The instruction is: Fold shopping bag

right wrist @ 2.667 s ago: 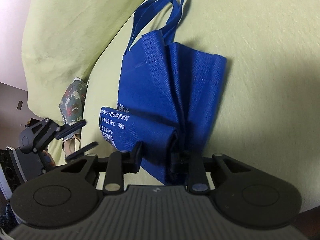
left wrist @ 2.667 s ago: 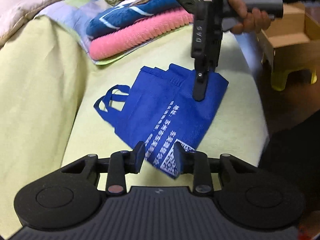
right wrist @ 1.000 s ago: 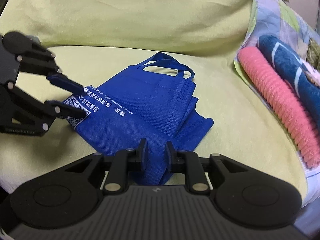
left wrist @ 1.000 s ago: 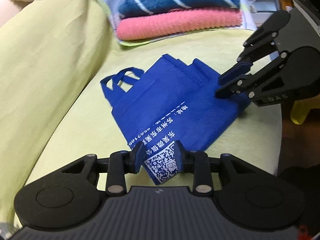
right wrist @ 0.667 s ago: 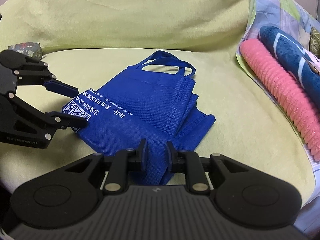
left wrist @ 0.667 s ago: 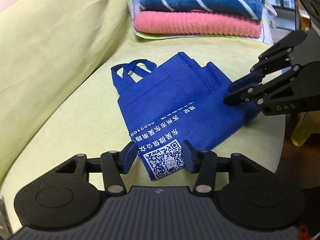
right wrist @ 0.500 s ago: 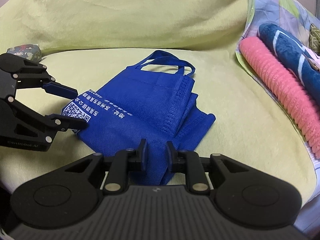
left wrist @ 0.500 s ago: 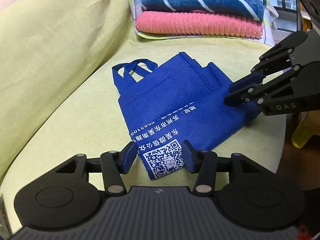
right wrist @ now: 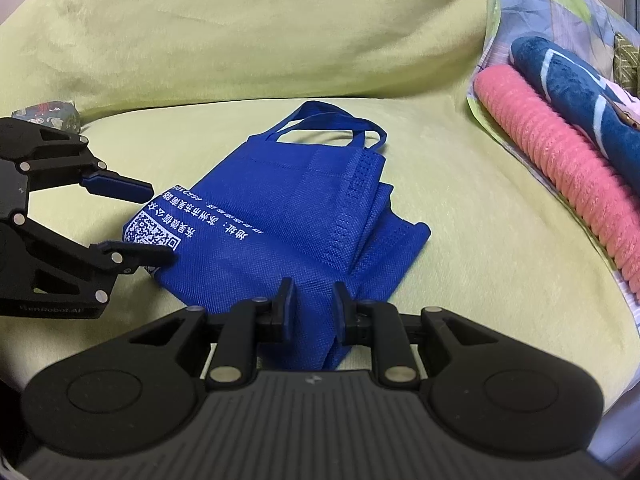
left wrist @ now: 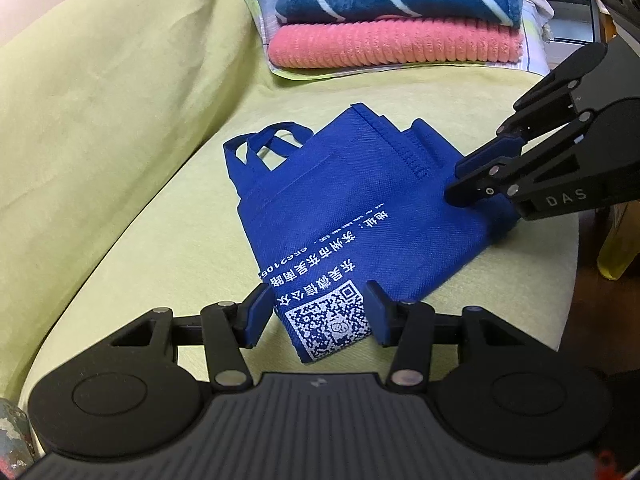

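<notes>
A blue non-woven shopping bag [left wrist: 360, 200] lies folded on the yellow-green sofa seat, handles toward the backrest. Its near corner carries white print and a QR code. My left gripper [left wrist: 316, 314] is open, one finger on each side of that corner, which rests on the seat. In the right wrist view the same gripper [right wrist: 160, 222] straddles the printed corner at the left. My right gripper [right wrist: 315, 306] is shut on the folded edge of the bag [right wrist: 288, 216] at the opposite corner. The left wrist view shows it [left wrist: 456, 182] pinching that edge.
A pink towel [left wrist: 376, 46] and a dark blue towel [left wrist: 396, 0] are stacked on a patterned cloth at the far end of the seat. The sofa backrest [right wrist: 240, 32] rises behind the bag. The seat's front edge drops off near a yellow stool leg [left wrist: 616, 256].
My left gripper has opened and let go of the printed corner, which now lies on the seat. The right gripper stays shut on the bag's edge and has barely moved.
</notes>
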